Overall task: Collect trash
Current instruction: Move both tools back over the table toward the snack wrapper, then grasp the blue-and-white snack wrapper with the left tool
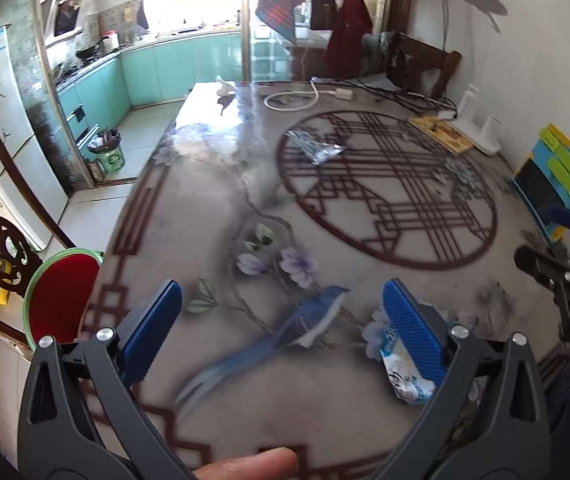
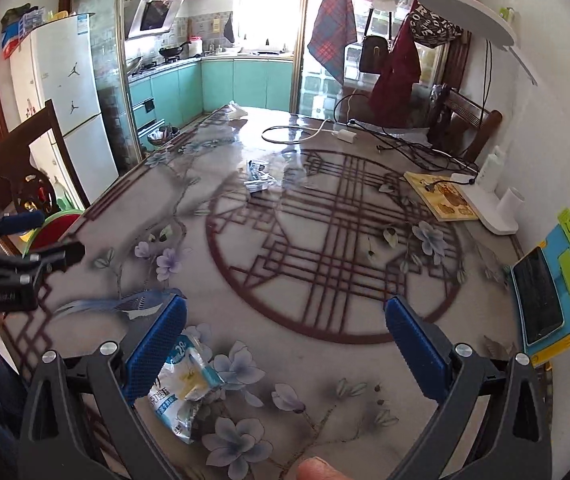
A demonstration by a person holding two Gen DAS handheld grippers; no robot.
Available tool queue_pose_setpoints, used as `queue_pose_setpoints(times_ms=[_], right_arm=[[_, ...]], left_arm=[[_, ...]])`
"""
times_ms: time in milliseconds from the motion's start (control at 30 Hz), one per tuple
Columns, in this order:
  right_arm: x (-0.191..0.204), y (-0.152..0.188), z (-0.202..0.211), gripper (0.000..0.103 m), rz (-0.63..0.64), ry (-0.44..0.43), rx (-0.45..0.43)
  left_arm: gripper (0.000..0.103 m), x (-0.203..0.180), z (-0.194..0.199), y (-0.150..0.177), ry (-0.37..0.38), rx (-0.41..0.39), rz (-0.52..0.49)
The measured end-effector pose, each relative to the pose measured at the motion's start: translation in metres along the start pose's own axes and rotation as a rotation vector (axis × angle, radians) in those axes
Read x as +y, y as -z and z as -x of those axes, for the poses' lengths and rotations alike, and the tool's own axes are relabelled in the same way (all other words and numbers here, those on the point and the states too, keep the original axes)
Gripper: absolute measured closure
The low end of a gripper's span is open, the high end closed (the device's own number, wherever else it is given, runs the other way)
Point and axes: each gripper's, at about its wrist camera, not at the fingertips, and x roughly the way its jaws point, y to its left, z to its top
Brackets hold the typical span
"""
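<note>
Nearest of all is a crumpled white-and-blue wrapper (image 2: 187, 390) lying on the near part of the table (image 2: 325, 360), between the two hand-held tools. The right gripper (image 2: 285, 350) hangs just above the tabletop with its blue pads spread wide and nothing between them; the wrapper sits low on its left side, partly behind its left pad (image 2: 157, 350). In the left wrist view the same wrapper (image 1: 403, 372) lies against the outer side of the right pad (image 1: 413, 330) of the left gripper (image 1: 281, 326), which is also spread wide and empty.

So neither gripper straddles it (each has it off to one side). The wrapper's long axis runs roughly near to far in the right wrist view, tilted a little to the left. Both tools look about equally close; I would judge a small sideways shift of either one enough to bring the pads around it.

Farther off, near the middle of the table, lies a second piece of trash, a crumpled silvery wrapper (image 1: 315, 148). Beyond the far-left table edge, on the kitchen floor, stands a green bin (image 1: 109, 152) lined with a bag.
</note>
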Motion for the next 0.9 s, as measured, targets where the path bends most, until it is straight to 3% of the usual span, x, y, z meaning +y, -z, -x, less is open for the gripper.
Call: queue_pose_setpoints(times_ms=[200, 500, 900], right_arm=[[-0.012, 0.003, 0.000, 0.006, -0.024, -0.008, -0.002], [-0.030, 0.000, 0.003, 0.006, -0.078, -0.014, -0.015], [-0.037, -0.001, 0.010, 0.006, -0.101, -0.021, -0.037]], left_arm=[[0.004, -0.048, -0.019, 0.026, 0.062, 0.079, -0.101], [0.004, -0.098, -0.043, 0.052, 0.094, 0.161, -0.184], [0.005, -0.123, -0.077, 0.066, 0.036, 0.217, -0.229]])
